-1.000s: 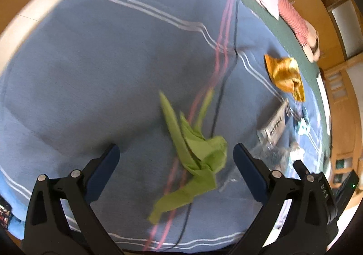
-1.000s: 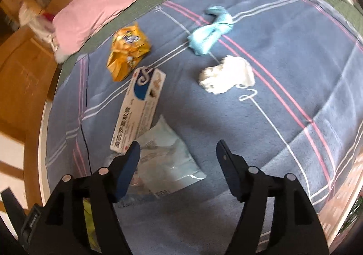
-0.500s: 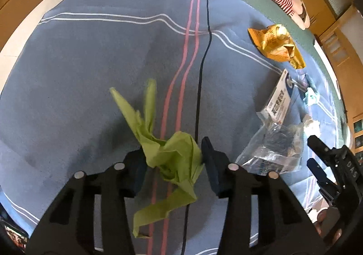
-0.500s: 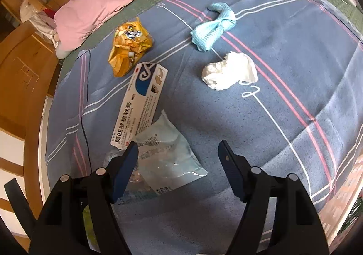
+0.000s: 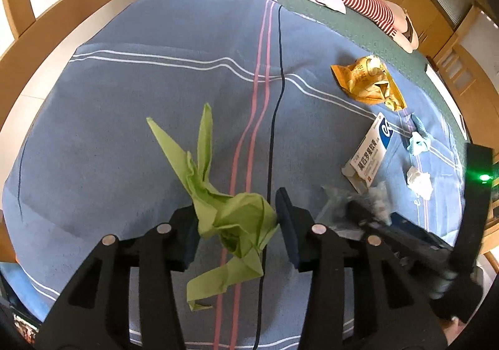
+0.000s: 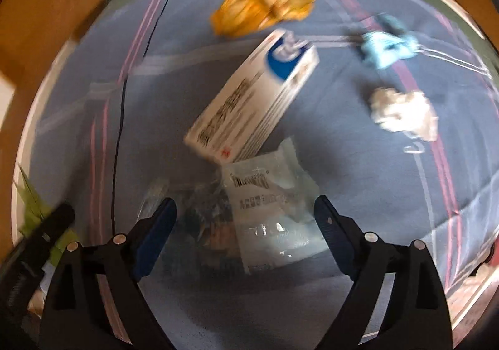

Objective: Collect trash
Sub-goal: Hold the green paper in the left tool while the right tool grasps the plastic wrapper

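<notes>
Jaws of the left gripper (image 5: 237,225) are clamped on the crumpled green paper napkin (image 5: 240,225), which hangs between the pads, lifted clear of the blue striped blanket (image 5: 156,94). Jaws of the right gripper (image 6: 246,225) are opening and grip nothing; the clear plastic wrapper with printed label (image 6: 268,213) lies on the blanket between and below them.

By my reading the collection has barely begun: one piece is in hand and the rest is scattered on the blanket. Largest to smallest, what remains is the white-and-blue cardboard medicine box (image 6: 252,97), resting partly on the wrapper, the crumpled orange foil snack bag (image 6: 262,4) beyond it, the light-blue knitted scrap (image 6: 386,47), and the white crumpled tissue (image 6: 402,113), all apart from one another. No bin shows.

Both grippers point steeply down at the bed, side by side; the right view is blurred, suggesting that hand is sweeping toward the wrapper.
</notes>
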`<action>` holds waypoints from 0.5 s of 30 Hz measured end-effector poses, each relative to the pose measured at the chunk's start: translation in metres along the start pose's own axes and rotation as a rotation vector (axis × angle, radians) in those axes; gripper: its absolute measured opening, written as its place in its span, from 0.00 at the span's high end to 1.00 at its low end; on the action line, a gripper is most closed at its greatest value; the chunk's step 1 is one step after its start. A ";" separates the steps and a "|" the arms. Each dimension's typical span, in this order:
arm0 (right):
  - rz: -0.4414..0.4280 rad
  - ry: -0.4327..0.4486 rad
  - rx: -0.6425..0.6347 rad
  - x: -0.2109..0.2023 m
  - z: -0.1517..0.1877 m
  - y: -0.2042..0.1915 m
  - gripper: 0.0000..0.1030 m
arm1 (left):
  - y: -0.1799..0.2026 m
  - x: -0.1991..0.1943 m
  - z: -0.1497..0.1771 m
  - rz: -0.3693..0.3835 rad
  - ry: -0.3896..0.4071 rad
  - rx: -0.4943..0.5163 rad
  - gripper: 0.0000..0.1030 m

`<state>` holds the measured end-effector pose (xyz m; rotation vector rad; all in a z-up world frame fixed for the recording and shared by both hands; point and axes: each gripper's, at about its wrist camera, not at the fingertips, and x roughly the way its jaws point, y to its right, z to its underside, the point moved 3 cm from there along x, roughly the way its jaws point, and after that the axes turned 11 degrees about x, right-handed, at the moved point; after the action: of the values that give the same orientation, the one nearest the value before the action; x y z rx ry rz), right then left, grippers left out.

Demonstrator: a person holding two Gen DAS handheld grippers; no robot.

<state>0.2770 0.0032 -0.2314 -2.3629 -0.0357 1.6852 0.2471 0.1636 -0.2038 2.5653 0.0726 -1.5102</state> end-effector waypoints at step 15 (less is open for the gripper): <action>-0.131 0.113 0.080 -0.028 -0.009 0.014 0.69 | -0.002 -0.014 -0.002 -0.030 0.064 0.009 0.57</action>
<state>0.2738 -0.0162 -0.2053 -2.3377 -0.0994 1.4650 0.2417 0.1664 -0.1908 2.6316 0.1129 -1.4418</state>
